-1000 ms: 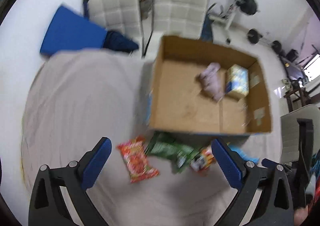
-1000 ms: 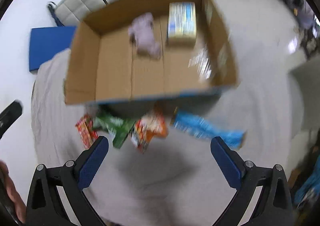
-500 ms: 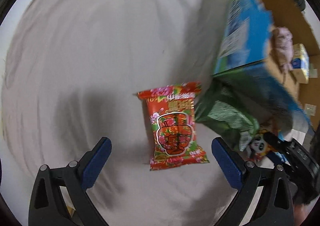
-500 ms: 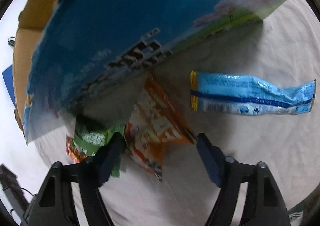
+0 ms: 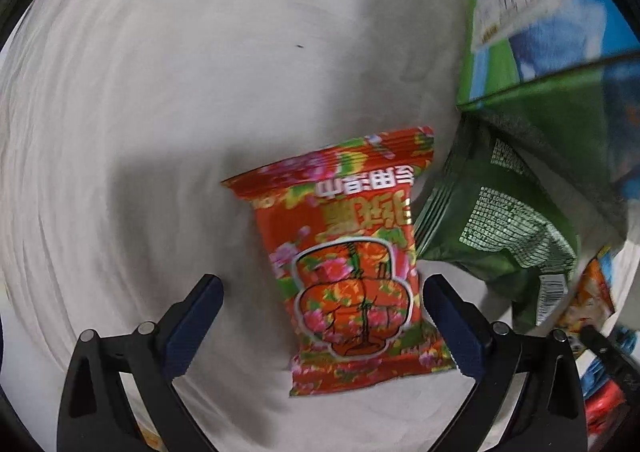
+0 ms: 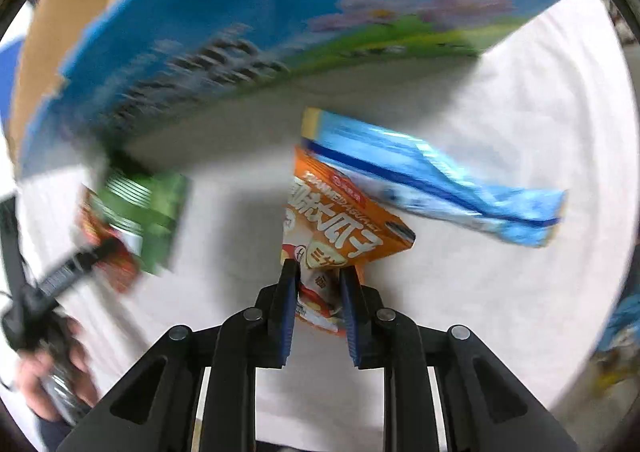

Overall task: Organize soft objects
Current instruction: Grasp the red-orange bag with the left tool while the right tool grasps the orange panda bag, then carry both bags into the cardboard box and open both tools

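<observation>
Pale grey-beige cloth (image 5: 168,100) covers the whole work surface, faintly creased, one small dark speck (image 5: 300,46) on it. Light comes from above; soft shadows fall across the cloth's middle. At the right wrist view's far left edge, a blue patch (image 6: 6,72), possibly a mat, too blurred to tell.

Left wrist view: flower-print packet (image 5: 352,272) lies flat on the cloth-covered worktop (image 5: 180,92), centre frame. Second packet (image 5: 504,236) at 3 o'clock of it, edges touching, tucked against the box (image 5: 540,32) at 1 o'clock.

Right wrist view: long packet (image 6: 436,180) at 1 o'clock of the folded packet (image 6: 340,224), overlapping its far edge; box wall at 12 o'clock.
</observation>
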Available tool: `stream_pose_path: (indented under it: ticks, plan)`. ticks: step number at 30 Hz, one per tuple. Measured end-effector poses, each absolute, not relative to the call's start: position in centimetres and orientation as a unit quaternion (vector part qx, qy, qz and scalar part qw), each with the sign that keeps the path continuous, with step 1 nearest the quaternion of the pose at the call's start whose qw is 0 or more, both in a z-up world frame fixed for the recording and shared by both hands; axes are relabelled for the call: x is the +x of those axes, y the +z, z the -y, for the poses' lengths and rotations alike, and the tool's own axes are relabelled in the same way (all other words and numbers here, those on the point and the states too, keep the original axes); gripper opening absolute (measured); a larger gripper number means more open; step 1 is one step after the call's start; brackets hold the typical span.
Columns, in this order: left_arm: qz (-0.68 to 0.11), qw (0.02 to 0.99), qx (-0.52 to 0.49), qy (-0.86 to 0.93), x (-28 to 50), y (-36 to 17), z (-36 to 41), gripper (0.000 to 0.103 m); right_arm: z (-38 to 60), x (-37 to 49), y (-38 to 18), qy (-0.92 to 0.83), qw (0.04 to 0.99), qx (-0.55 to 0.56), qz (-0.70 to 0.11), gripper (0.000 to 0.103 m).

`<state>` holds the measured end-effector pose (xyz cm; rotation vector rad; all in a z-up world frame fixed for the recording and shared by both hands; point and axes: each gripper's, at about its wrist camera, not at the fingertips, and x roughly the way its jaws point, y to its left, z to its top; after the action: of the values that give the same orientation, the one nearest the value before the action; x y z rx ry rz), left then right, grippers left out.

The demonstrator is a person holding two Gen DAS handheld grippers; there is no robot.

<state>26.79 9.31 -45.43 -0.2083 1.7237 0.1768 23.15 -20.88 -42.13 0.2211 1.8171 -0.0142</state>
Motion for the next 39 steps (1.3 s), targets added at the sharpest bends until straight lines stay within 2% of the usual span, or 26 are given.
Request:
stream_pose_path:
  ticks: [1, 2, 4, 5, 6, 7, 8, 9, 18, 19, 20, 21, 28, 32, 39]
  plan:
    - [-0.757, 0.643, -0.084, 0.076, 26.9, -45.8, -8.9, 0.101, 21.0, 23.2, -41.8, -0.006, 0.614, 0.099, -0.783, 0.033]
    - [-0.755, 0.646, -0.083, 0.074, 27.0, -46.0, -8.7, 0.099, 21.1, 23.3, -41.4, -0.006, 0.62, 0.101, -0.778, 0.049]
    - [-0.747, 0.655, -0.089, 0.068, 27.3, -45.7, -8.3, 0.093, 21.3, 23.6, -40.1, -0.015, 0.641, 0.099, -0.761, 0.072]
    - [-0.745, 0.658, -0.086, 0.064, 27.3, -45.5, -8.1, 0.085, 21.3, 23.5, -39.5, -0.022, 0.652, 0.095, -0.752, 0.074]
    - [-0.742, 0.663, -0.08, 0.06, 27.2, -45.1, -7.8, 0.079, 21.2, 23.3, -39.2, -0.028, 0.657, 0.093, -0.747, 0.074]
    - [-0.739, 0.668, -0.073, 0.057, 27.1, -44.7, -7.5, 0.063, 20.8, 23.0, -39.2, -0.031, 0.659, 0.092, -0.746, 0.074]
    - [-0.737, 0.671, -0.065, 0.054, 27.0, -44.3, -6.8, 0.052, 20.5, 22.8, -39.4, -0.034, 0.657, 0.092, -0.748, 0.074]
    - [-0.737, 0.671, -0.055, 0.054, 26.9, -44.1, -6.5, 0.051, 19.9, 22.7, -39.8, -0.038, 0.654, 0.093, -0.75, 0.074]
    - [-0.734, 0.677, -0.024, 0.05, 24.1, -43.7, -3.5, 0.048, 17.6, 22.7, -44.5, -0.084, 0.627, 0.101, -0.768, 0.072]
    - [-0.735, 0.676, -0.024, 0.051, 23.6, -43.9, -3.2, 0.048, 17.5, 22.7, -44.7, -0.086, 0.63, 0.101, -0.765, 0.068]
    - [-0.732, 0.679, -0.025, 0.052, 23.5, -43.8, -3.3, 0.048, 17.3, 22.9, -45.0, -0.088, 0.632, 0.097, -0.764, 0.055]
    - [-0.731, 0.68, -0.026, 0.051, 23.8, -44.0, -3.5, 0.048, 17.3, 22.9, -45.2, -0.093, 0.631, 0.09, -0.765, 0.049]
    - [-0.737, 0.673, -0.048, 0.045, 24.4, -44.8, -5.5, 0.048, 17.7, 22.0, -46.1, -0.089, 0.636, 0.09, -0.761, 0.047]
    - [-0.732, 0.679, -0.043, 0.046, 23.6, -43.8, -5.3, 0.046, 18.0, 21.9, -43.6, -0.073, 0.635, 0.102, -0.762, 0.041]
    - [-0.703, 0.71, -0.037, 0.022, 21.1, -39.2, -3.9, 0.046, 17.7, 20.0, -38.3, -0.022, 0.651, 0.105, -0.752, 0.04]
